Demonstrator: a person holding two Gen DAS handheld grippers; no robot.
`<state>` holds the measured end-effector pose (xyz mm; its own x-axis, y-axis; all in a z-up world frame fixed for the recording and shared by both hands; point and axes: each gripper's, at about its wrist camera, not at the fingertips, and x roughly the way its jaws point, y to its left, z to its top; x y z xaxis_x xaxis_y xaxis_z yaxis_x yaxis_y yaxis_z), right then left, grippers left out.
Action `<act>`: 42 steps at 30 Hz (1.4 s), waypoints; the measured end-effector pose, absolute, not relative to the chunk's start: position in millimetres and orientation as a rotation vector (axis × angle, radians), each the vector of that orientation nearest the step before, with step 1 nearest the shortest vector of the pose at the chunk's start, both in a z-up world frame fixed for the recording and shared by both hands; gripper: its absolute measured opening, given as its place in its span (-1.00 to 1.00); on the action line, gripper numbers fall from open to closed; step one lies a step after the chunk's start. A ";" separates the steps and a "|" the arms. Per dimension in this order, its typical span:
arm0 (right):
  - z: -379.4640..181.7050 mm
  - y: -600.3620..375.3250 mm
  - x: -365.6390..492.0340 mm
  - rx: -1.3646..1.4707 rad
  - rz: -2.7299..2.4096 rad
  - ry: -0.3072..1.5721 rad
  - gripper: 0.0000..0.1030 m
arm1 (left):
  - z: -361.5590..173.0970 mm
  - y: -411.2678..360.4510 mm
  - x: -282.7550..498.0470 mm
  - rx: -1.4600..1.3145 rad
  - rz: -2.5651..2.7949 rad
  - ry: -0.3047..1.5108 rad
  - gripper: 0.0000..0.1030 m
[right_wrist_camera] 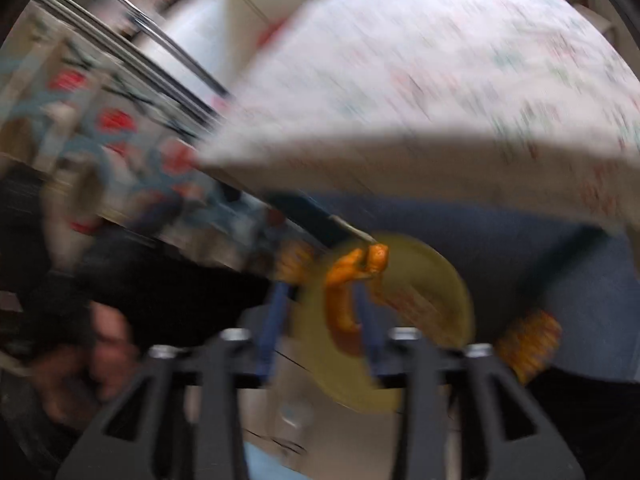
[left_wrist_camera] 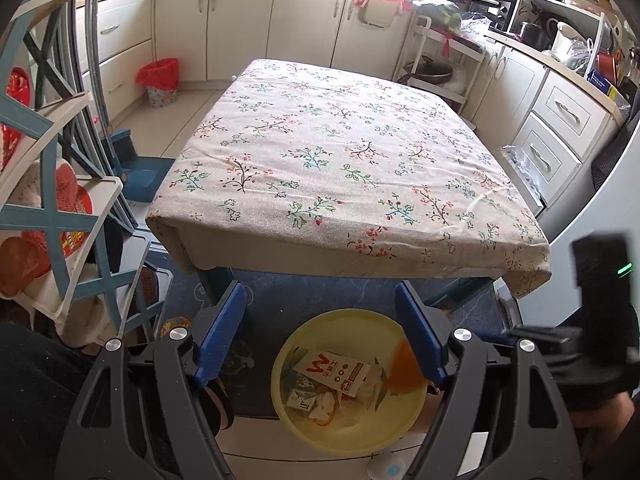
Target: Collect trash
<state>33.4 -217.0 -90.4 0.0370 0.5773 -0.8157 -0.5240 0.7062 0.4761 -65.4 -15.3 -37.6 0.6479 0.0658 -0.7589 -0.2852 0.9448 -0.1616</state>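
Note:
A yellow bin (left_wrist_camera: 348, 314) stands on the floor in front of the table with the floral cloth (left_wrist_camera: 340, 140). It holds a carton with a red M (left_wrist_camera: 332, 368), small cartons and tissue. My left gripper (left_wrist_camera: 320, 296) hangs over the bin, open wide, with nothing between its blue fingers. An orange blur (left_wrist_camera: 404, 368) shows over the bin's right side. The right wrist view is smeared. In it my right gripper (right_wrist_camera: 320, 288) has its jaws apart above the bin (right_wrist_camera: 432, 292). A curled orange peel (right_wrist_camera: 338, 280) sits loosely between them, beside the right finger.
A blue and white shelf rack (left_wrist_camera: 52, 216) stands close on the left, with a blue dustpan (left_wrist_camera: 140, 176) beyond it. A red-lined waste basket (left_wrist_camera: 158, 80) sits by the far cabinets. A trolley with a pan (left_wrist_camera: 430, 72) and drawers (left_wrist_camera: 560, 120) line the right side.

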 end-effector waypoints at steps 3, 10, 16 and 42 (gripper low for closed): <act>-100.5 -218.0 36.1 0.025 0.801 1.336 -0.11 | -36.7 -15.0 -65.6 -0.279 0.205 0.840 0.43; -86.3 -218.8 37.4 0.025 0.788 1.243 0.01 | -32.3 -15.4 -68.7 -0.272 0.214 0.816 0.54; -49.4 -234.7 37.0 0.040 0.711 0.997 0.17 | -17.0 -20.7 -74.7 -0.229 0.241 0.738 0.75; 74.4 -278.3 -41.2 0.089 0.518 0.460 0.80 | 64.3 -56.4 -122.1 -0.122 0.300 0.591 0.84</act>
